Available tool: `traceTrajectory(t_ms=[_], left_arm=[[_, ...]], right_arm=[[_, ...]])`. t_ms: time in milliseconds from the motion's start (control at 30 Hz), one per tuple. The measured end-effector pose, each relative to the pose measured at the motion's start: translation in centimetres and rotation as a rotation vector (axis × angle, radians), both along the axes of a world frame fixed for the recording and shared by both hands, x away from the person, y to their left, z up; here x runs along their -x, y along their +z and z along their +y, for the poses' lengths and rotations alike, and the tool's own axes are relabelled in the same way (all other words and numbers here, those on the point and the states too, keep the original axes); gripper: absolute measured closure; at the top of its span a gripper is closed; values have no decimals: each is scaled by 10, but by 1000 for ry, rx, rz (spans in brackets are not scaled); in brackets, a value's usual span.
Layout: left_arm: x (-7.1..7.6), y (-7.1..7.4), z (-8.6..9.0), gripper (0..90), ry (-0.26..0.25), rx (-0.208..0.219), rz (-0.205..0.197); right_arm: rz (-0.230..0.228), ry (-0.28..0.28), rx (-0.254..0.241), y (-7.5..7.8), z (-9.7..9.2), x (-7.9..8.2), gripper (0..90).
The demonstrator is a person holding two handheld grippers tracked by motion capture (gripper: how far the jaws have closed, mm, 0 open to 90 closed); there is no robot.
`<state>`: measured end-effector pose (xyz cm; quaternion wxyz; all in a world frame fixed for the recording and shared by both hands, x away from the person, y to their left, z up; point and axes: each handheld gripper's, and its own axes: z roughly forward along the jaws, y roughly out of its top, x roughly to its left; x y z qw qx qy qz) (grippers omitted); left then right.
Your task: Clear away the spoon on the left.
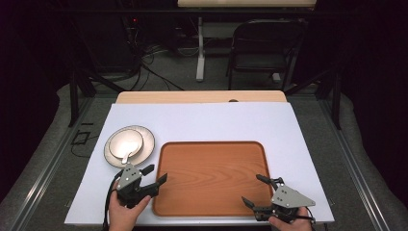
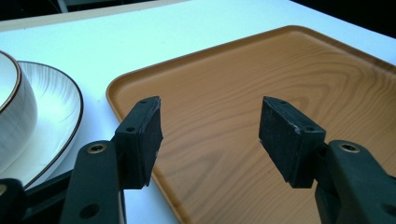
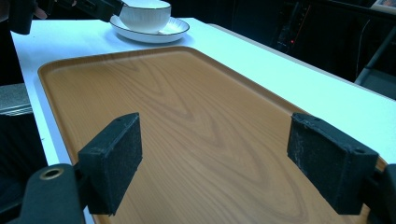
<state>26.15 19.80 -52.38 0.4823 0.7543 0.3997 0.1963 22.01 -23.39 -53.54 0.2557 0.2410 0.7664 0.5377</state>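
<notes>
Bowl (image 1: 126, 143) on plate (image 1: 144, 150) was left untouched beside empty tray (image 1: 211, 149); left gripper (image 1: 154, 175) and right gripper (image 1: 252, 190) were held wide, nothing grasped.

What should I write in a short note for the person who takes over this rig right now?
Left gripper: open, holding nothing, at the tray's near left corner, beside the plate.
Right gripper: open, holding nothing, over the tray's near right corner.
Wooden tray: nothing on it, centre of the white table.
Bowl sits on the plate, left of the tray, with what looks like a spoon.
Done: nothing moved onto the tray yet.
Left: probably moving the bowl and plate to the tray.
</notes>
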Motion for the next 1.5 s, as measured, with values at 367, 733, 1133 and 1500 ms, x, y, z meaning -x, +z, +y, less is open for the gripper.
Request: traceTrajectory(t_ms=[367,733,1133,1500], left_arm=[[-1,-1,2,396,10,4,13],[0,5,10,478,72,26,10],[-4,16,21,665,160,-18,33],[-13,25,35,786,227,-51,78]], right_arm=[[0,2,0,0,0,0,175],[0,1,-1,0,0,0,175],[0,1,-1,0,1,0,175],[0,1,-3,0,1,0,175]])
